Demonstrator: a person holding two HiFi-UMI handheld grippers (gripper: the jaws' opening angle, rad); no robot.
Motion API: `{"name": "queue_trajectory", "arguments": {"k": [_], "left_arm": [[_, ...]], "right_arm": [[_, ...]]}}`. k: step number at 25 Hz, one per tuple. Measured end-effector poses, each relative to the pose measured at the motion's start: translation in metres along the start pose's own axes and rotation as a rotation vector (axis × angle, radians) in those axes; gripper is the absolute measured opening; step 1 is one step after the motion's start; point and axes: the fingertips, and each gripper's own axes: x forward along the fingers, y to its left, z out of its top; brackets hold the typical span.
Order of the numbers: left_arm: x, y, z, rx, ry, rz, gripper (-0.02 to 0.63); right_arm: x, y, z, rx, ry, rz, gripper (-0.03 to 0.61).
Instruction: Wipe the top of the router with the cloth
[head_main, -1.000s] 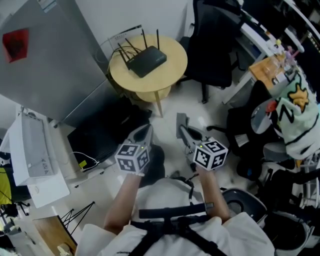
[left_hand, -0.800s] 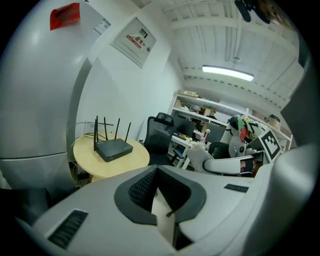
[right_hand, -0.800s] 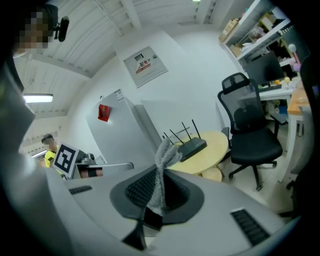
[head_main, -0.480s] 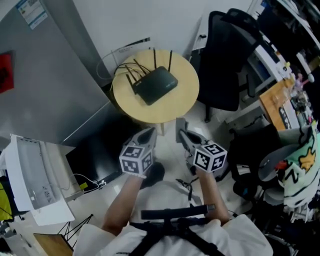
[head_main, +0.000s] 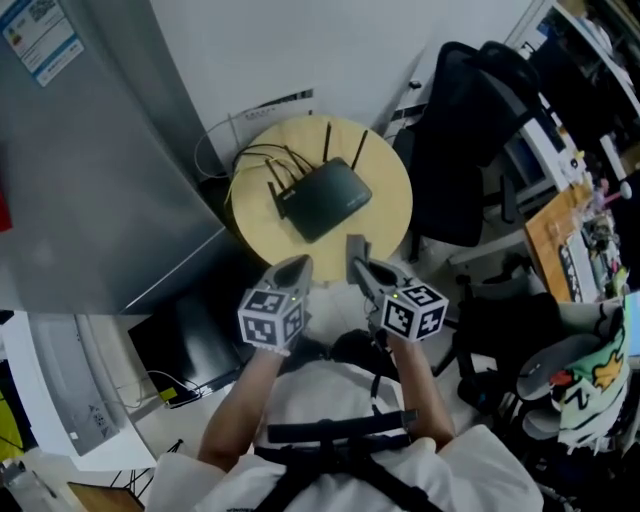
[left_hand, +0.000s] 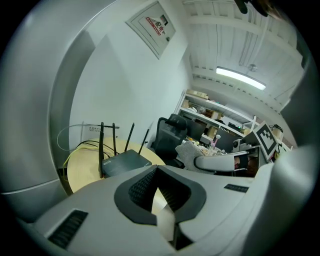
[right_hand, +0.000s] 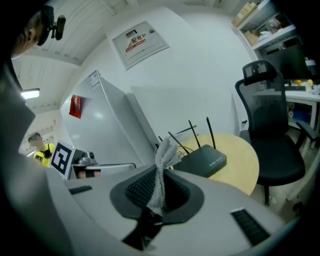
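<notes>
Router (head_main: 328, 199) nearer; right gripper (right_hand: 159, 181) clamps cloth (right_hand: 164, 152), clearest in its own view.

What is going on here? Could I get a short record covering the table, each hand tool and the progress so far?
Table: round wooden table with a black router on it, antennas up
Right gripper: shut on a grey cloth
Left gripper: jaws slightly apart, nothing between them
Progress: cloth held short of the router, wiping not begun
Nearby: black office chair beside the table
</notes>
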Motion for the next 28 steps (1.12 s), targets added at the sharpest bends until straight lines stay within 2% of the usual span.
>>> {"name": "queue_trajectory", "arguments": {"k": [7,20,28], "left_arm": [[0.023,0.025,0.001,-0.047,0.015,0.025,-0.011],[0.079,0.079,0.002,-0.181,0.018,0.186,-0.011],[0.104,0.114,-0.007,-0.251,0.034,0.265,-0.011]], "right_arm": [[0.046,-0.017,0.015,-0.026,0.063,0.037,0.035],[0.147,-0.060,0.037,-0.102,0.231,0.166,0.037],[0.214,-0.073,0.019,-0.159,0.372,0.222,0.037]]}}
